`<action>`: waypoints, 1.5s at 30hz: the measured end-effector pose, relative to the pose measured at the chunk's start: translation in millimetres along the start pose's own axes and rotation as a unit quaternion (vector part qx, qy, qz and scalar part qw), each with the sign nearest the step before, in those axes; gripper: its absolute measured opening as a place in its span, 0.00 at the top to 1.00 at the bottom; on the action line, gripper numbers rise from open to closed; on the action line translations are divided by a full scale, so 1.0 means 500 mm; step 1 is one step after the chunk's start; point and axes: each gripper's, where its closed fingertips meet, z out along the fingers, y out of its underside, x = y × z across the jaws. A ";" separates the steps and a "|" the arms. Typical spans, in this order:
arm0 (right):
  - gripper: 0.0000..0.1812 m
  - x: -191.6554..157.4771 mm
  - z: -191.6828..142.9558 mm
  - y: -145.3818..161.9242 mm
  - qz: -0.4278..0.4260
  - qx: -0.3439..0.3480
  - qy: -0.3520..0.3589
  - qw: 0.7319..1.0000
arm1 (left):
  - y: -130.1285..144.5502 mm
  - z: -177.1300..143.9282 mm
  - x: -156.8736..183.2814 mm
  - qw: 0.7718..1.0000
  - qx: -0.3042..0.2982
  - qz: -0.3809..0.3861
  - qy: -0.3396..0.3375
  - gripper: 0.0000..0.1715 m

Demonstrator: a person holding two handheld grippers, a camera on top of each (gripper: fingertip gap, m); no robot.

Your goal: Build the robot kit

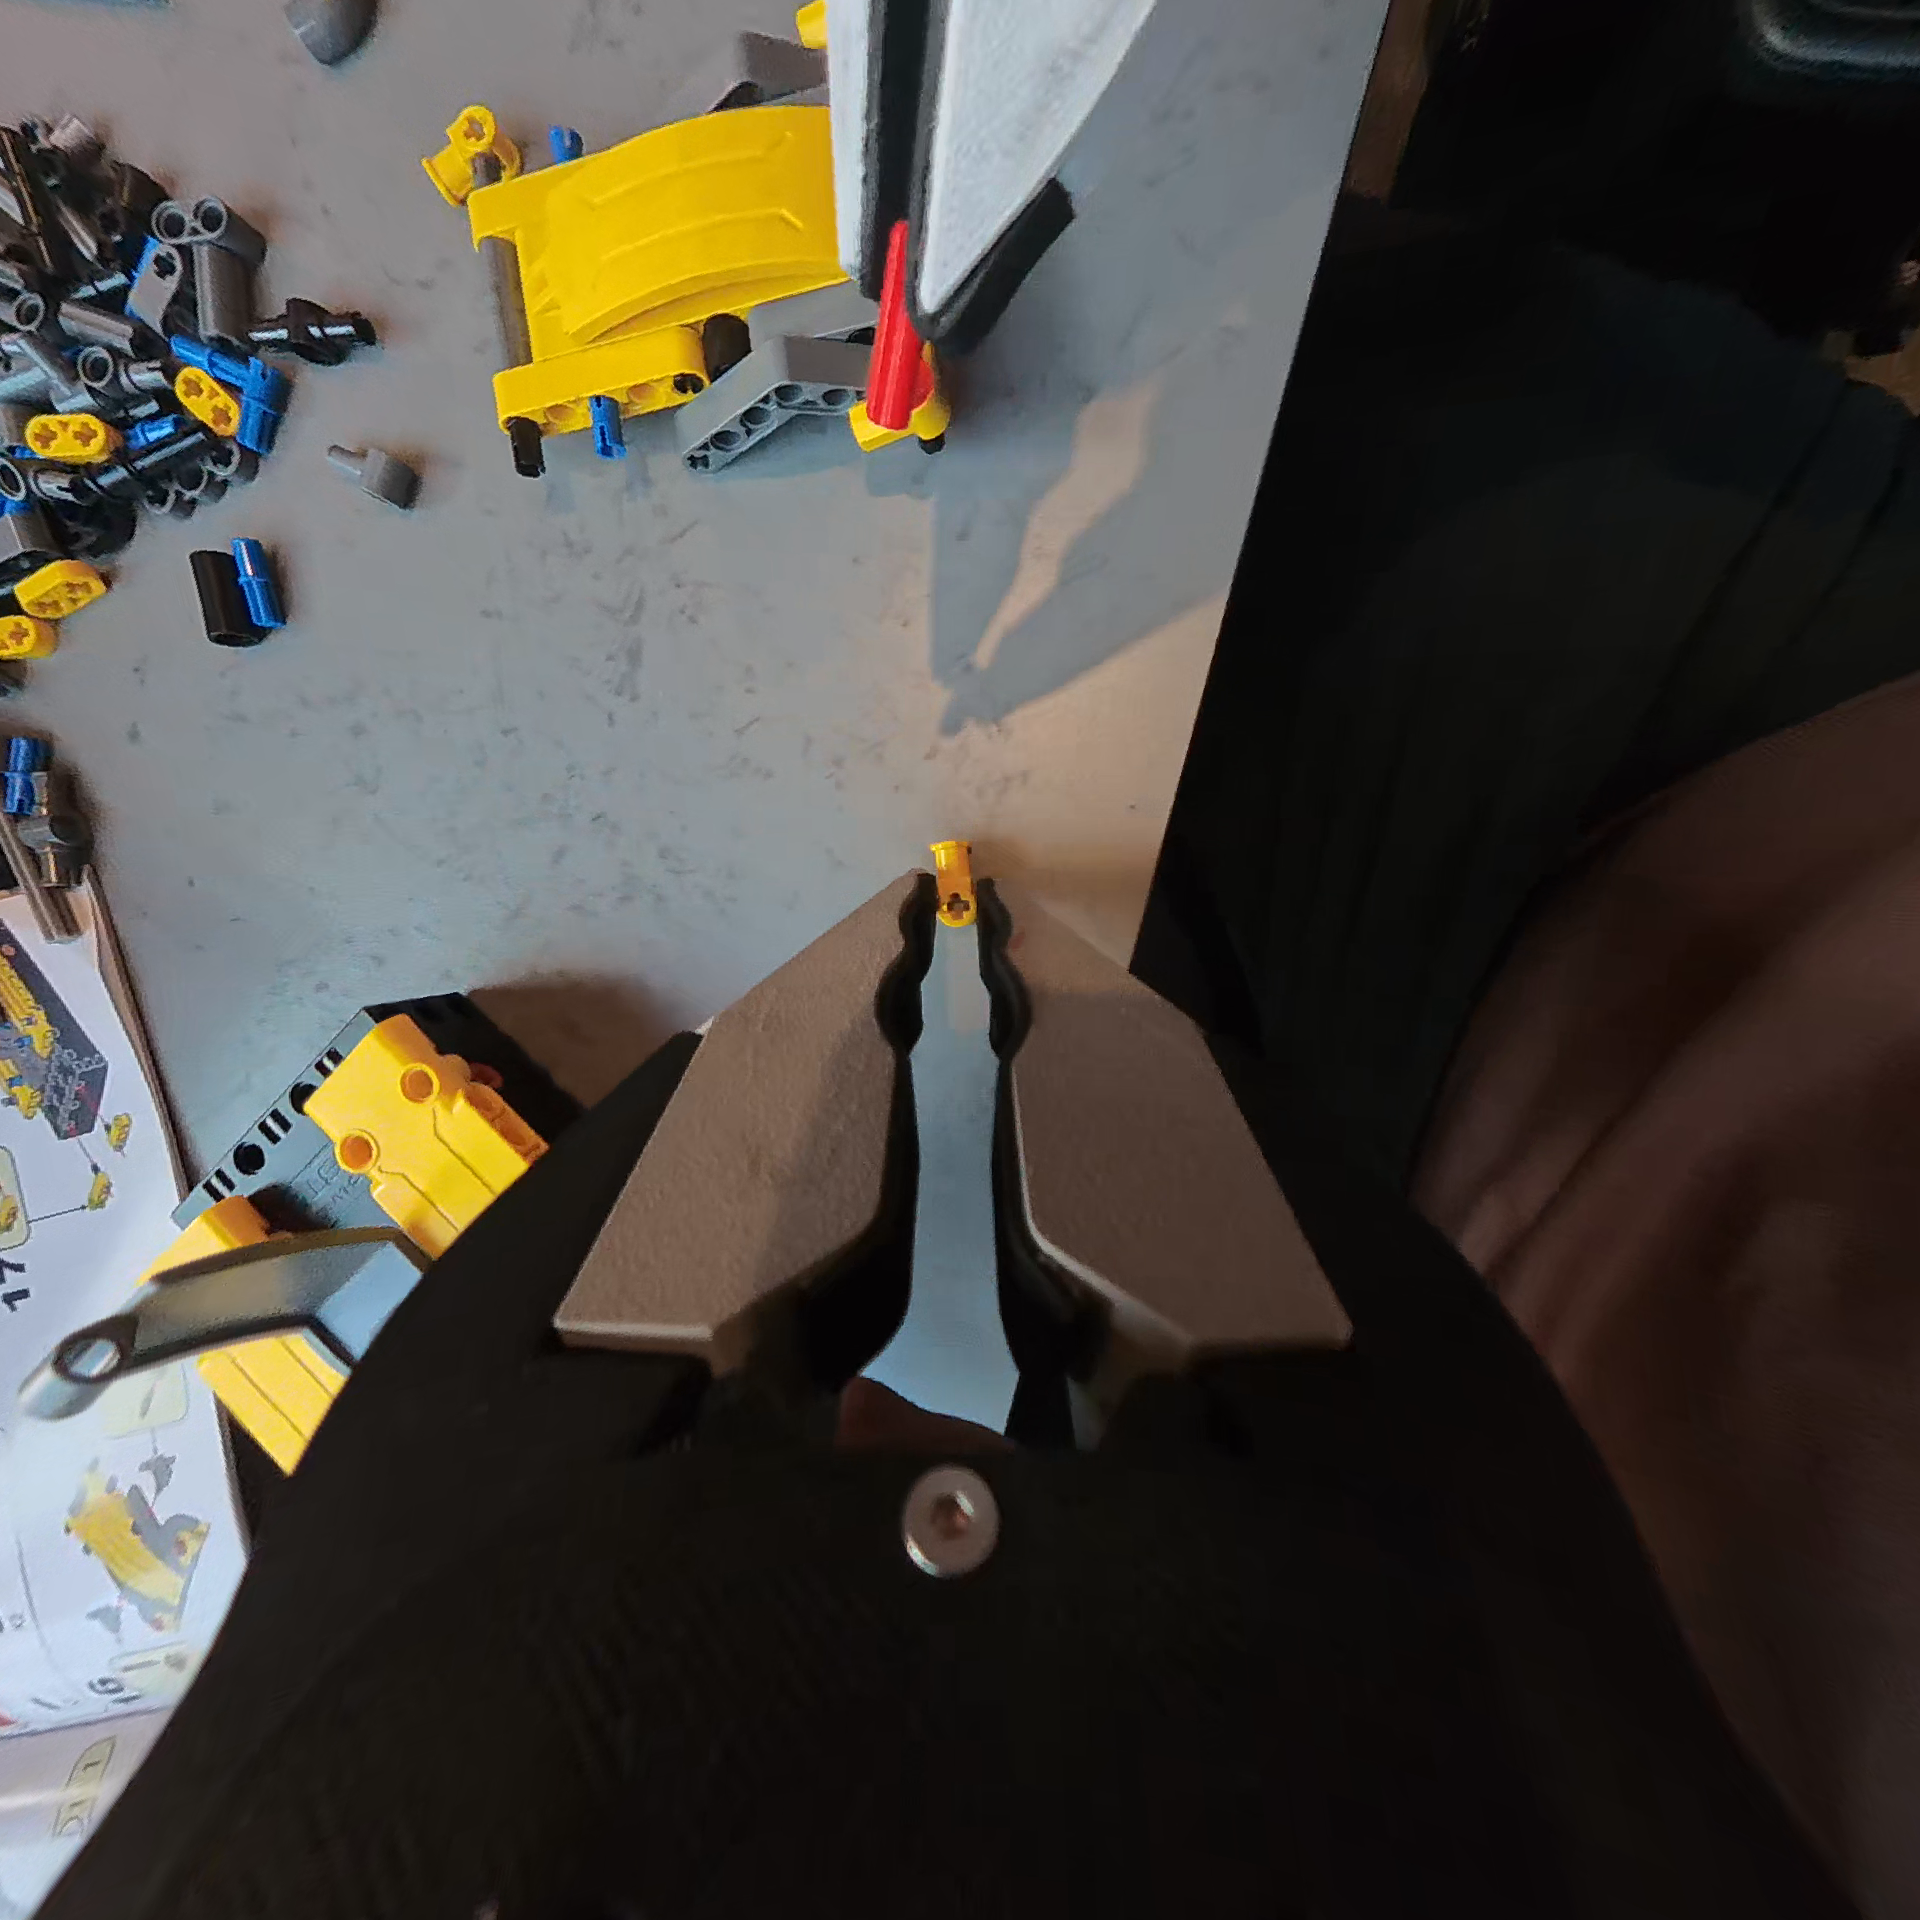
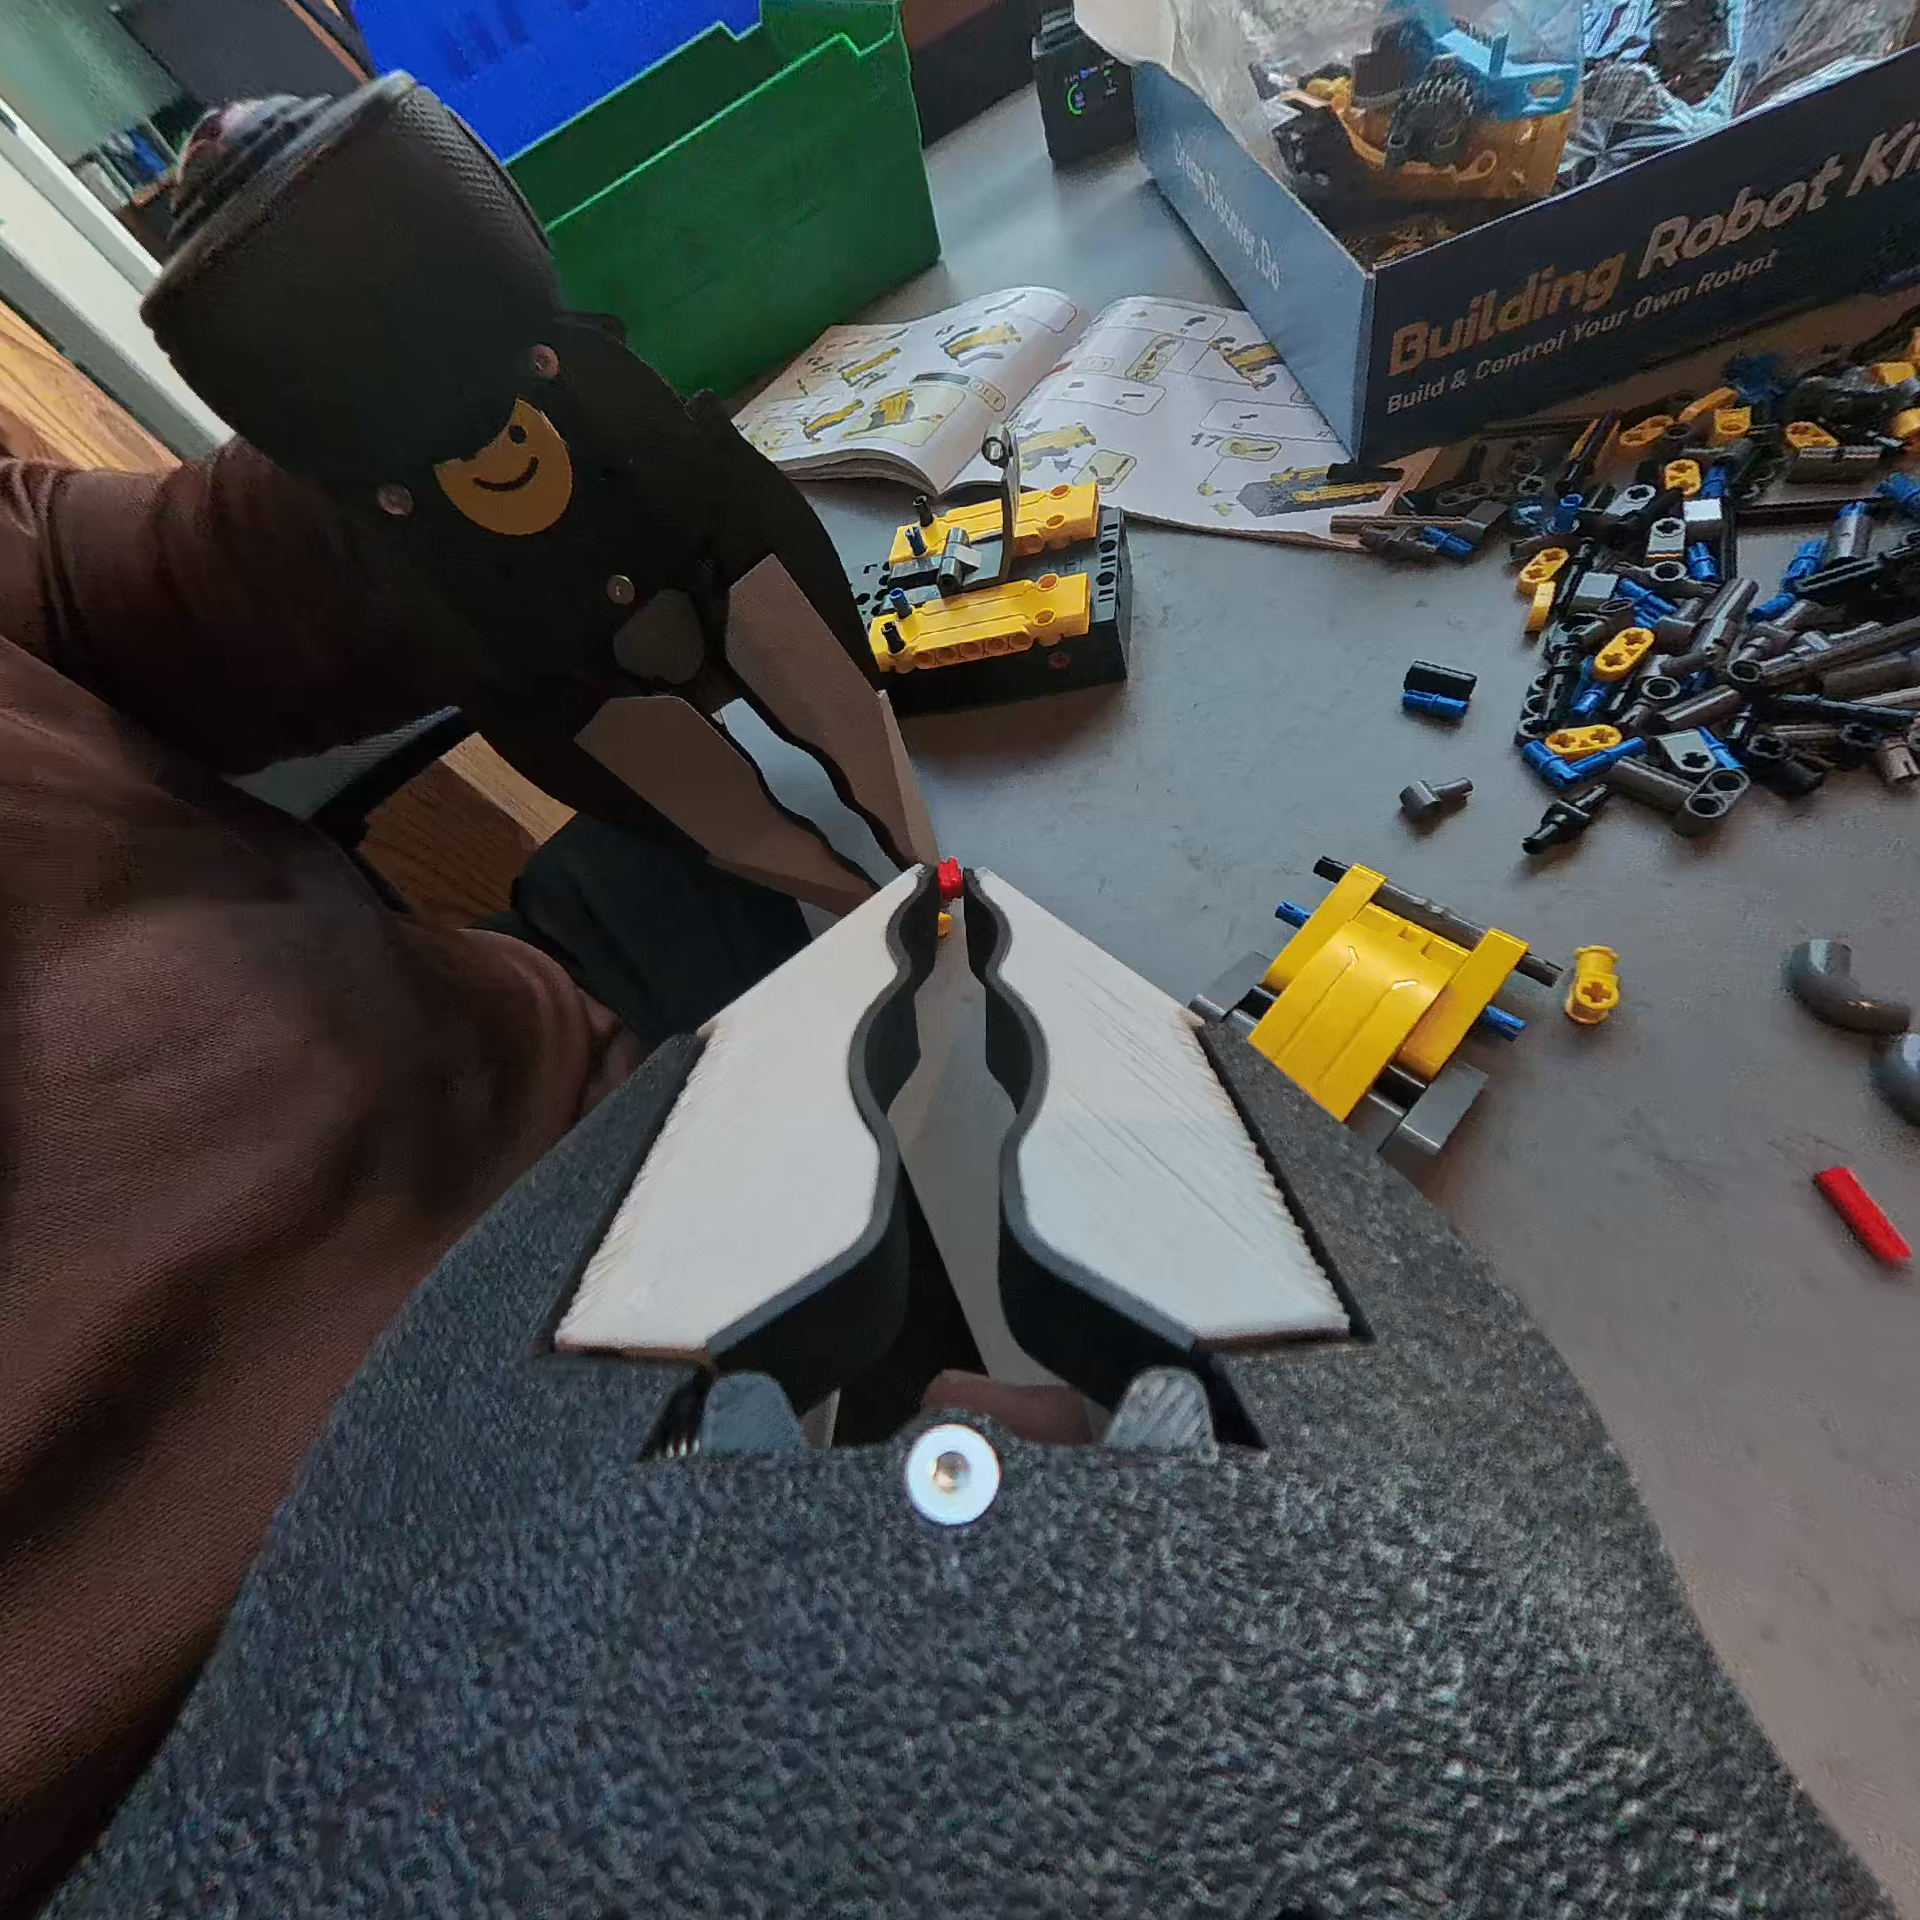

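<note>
Both tongs meet just off the near edge of a grey table (image 1: 582, 727). Left gripper (image 1: 957, 896) is clamped on a small yellow connector (image 1: 952, 891), pinched at its fingertips close to that edge. Right gripper (image 2: 948, 883) is clamped on a red axle (image 2: 948, 876), whose end shows between its tips; in the left wrist view the same axle (image 1: 891, 343) runs down into another yellow connector piece (image 1: 902, 421) that rests beside a grey angled beam (image 1: 774, 400).

In the right wrist view the left gripper's tips (image 2: 914, 868) nearly touch the right gripper's, with a speck of yellow just below the red end.

Beyond the tongs on the table lies a yellow curved-panel assembly (image 2: 1361, 992) with grey and blue pins, a loose yellow bush (image 2: 1590, 982) beside it and a spare red axle (image 2: 1862, 1214) nearer the edge. Farther back stands a black-and-yellow block assembly (image 2: 1003, 597) bearing an upright grey lever, in front of an open instruction booklet (image 2: 1039, 395). A heap of black, grey, blue and yellow parts (image 2: 1704, 623) spreads toward a blue cardboard box (image 2: 1558, 312), and a green bin (image 2: 727, 197) sits behind the booklet. A brown sleeve (image 2: 208, 1039) fills the space off the table's edge.
</note>
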 end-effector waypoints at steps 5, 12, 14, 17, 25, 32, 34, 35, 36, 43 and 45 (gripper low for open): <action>0.97 0.006 0.009 -0.003 -0.011 0.002 0.002 1.000 | 0.002 -0.002 -0.002 1.000 0.025 -0.007 -0.002 0.96; 0.97 0.022 0.002 -0.003 -0.037 -0.006 0.022 0.999 | 0.038 -0.052 -0.011 0.995 0.077 -0.051 -0.036 0.91; 0.97 0.023 -0.002 -0.008 -0.044 0.001 0.021 0.999 | 0.051 -0.073 -0.014 0.992 0.095 -0.064 -0.048 0.90; 0.97 0.029 -0.002 -0.017 -0.050 0.008 0.018 0.999 | 0.061 -0.090 -0.011 0.987 0.123 -0.095 -0.047 0.90; 0.97 0.019 0.027 0.000 -0.082 -0.042 0.008 0.996 | 0.049 -0.069 -0.003 0.982 0.140 -0.120 -0.032 0.90; 0.97 -0.013 0.062 0.049 -0.118 -0.099 -0.002 0.988 | 0.015 -0.037 0.007 0.984 0.139 -0.110 -0.024 0.89; 0.97 -0.022 0.065 0.054 -0.117 -0.102 -0.011 0.988 | 0.010 -0.029 0.005 0.985 0.134 -0.104 -0.025 0.88; 0.97 -0.025 0.066 0.056 -0.116 -0.103 -0.014 0.988 | 0.008 -0.025 0.008 0.986 0.132 -0.099 -0.020 0.86; 0.97 -0.026 0.067 0.058 -0.117 -0.105 -0.014 0.987 | 0.007 -0.022 0.010 0.987 0.127 -0.096 -0.016 0.84; 0.97 -0.020 0.063 0.064 -0.118 -0.108 0.000 0.987 | 0.008 -0.013 0.036 0.988 0.122 -0.099 0.006 0.84; 0.97 -0.021 0.062 0.065 -0.122 -0.108 0.001 0.987 | 0.006 -0.017 0.040 0.987 0.127 -0.101 0.009 0.84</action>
